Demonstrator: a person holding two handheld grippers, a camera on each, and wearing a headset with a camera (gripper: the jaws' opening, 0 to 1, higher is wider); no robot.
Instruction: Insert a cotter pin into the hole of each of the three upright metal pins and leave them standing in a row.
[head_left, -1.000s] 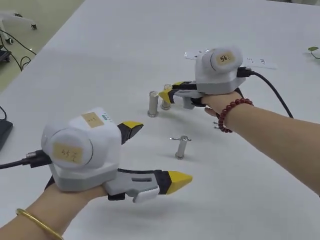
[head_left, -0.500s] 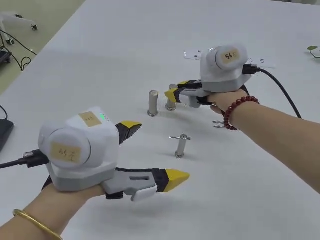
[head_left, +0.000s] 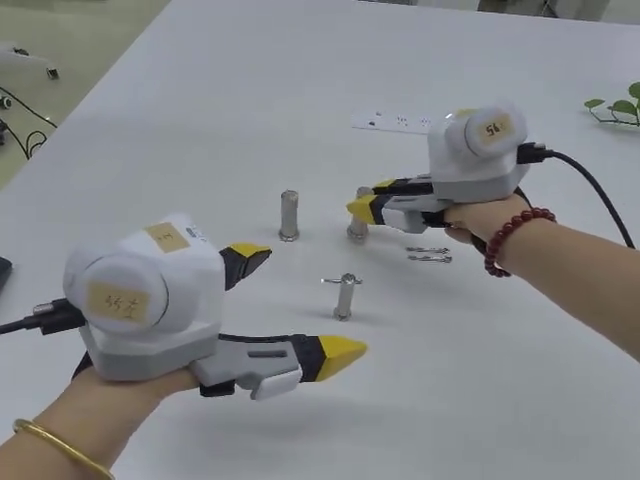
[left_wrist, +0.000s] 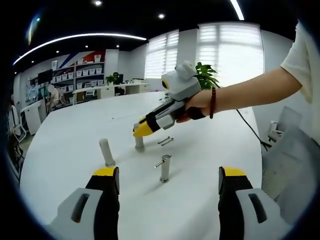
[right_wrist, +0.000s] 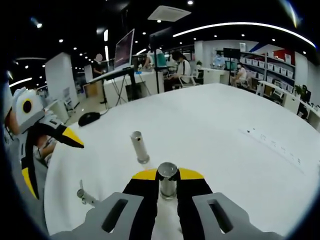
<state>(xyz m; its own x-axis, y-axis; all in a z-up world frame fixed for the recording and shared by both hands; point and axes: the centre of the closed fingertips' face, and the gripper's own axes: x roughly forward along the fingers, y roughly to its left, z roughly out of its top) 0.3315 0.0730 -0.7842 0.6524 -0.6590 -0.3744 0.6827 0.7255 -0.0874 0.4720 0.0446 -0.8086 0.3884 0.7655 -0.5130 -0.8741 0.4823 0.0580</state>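
Right gripper (head_left: 362, 208) is clamping its jaws on the gripped pin (right_wrist: 167, 181), which is standing upright on the white table (head_left: 200, 100). A second pin (head_left: 289, 215) is standing near it (also upright). Loose cotter pins (head_left: 428, 254) are lying just beside the right hand. Left gripper (head_left: 295, 305) is hovering, jaws wide apart, facing the third pin (head_left: 343, 297), which is carrying a cotter crosswise near its top.
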